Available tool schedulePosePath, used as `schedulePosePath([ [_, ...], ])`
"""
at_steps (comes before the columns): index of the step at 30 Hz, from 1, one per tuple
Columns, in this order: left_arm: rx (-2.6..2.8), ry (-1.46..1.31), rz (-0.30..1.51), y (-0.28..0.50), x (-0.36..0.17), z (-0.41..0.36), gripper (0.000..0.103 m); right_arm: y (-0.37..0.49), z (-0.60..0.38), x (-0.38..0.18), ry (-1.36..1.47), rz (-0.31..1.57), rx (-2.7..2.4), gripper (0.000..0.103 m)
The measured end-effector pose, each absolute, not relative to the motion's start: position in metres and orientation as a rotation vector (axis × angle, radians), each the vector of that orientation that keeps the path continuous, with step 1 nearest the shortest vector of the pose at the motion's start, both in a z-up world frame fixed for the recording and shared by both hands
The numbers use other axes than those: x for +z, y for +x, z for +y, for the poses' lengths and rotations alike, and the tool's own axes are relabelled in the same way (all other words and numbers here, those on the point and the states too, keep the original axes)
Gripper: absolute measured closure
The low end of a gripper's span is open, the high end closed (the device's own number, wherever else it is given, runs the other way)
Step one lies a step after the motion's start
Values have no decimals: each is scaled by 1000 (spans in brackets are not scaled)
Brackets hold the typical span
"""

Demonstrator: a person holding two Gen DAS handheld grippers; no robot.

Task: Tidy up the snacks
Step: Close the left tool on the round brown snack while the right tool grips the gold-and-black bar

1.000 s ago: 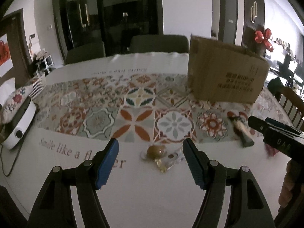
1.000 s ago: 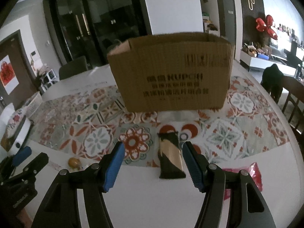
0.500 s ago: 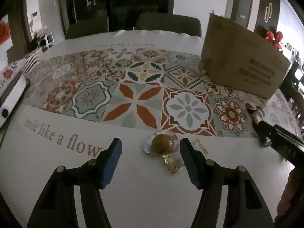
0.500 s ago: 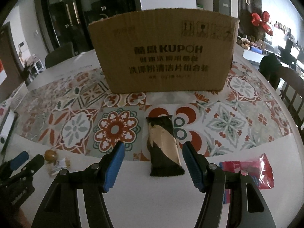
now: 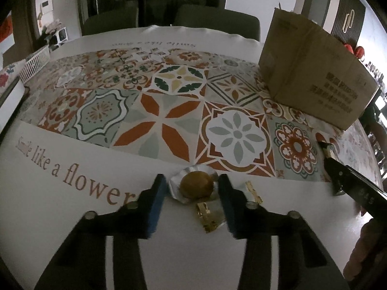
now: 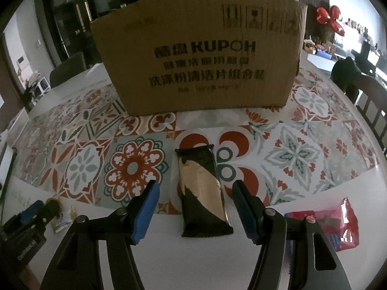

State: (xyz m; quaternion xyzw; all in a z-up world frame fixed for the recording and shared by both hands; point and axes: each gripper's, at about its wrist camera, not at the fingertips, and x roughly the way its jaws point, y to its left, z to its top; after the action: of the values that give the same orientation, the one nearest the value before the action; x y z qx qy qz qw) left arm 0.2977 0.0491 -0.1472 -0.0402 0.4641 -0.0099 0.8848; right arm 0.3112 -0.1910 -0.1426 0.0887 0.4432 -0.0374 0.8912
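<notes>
On the white border of the patterned tablecloth lies a round brown snack [image 5: 196, 185] in a clear wrapper with gold ends. My left gripper [image 5: 192, 189] straddles it with its jaws closing. The blue pads [image 5: 160, 194] stand just off the wrapper on either side. A black and gold snack bar [image 6: 202, 193] lies lengthwise between the fingers of my right gripper [image 6: 196, 191], which is open and clear of it on both sides. A red snack packet [image 6: 338, 222] lies at the right. Behind the bar stands an open cardboard box [image 6: 198, 55].
The box [image 5: 312, 72] takes up the table's far right in the left wrist view. My right gripper [image 5: 348, 183] shows at that view's right edge, and my left gripper [image 6: 36, 212] at the lower left of the right wrist view. Dark chairs [image 5: 217, 19] stand behind the table.
Both grippers have sunk closer to the table. The left jaws have narrowed around the round snack. The right jaws keep their width, and the bar now lies between them.
</notes>
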Motion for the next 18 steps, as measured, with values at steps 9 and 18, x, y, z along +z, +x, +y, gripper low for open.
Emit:
schedulePosePath([
  [9, -41, -68, 969, 299, -147, 45, 66, 318, -192, -145, 179, 927, -72, 66],
  [18, -42, 17, 903, 296, -129, 34, 66, 315, -193, -144, 198, 932, -28, 70],
])
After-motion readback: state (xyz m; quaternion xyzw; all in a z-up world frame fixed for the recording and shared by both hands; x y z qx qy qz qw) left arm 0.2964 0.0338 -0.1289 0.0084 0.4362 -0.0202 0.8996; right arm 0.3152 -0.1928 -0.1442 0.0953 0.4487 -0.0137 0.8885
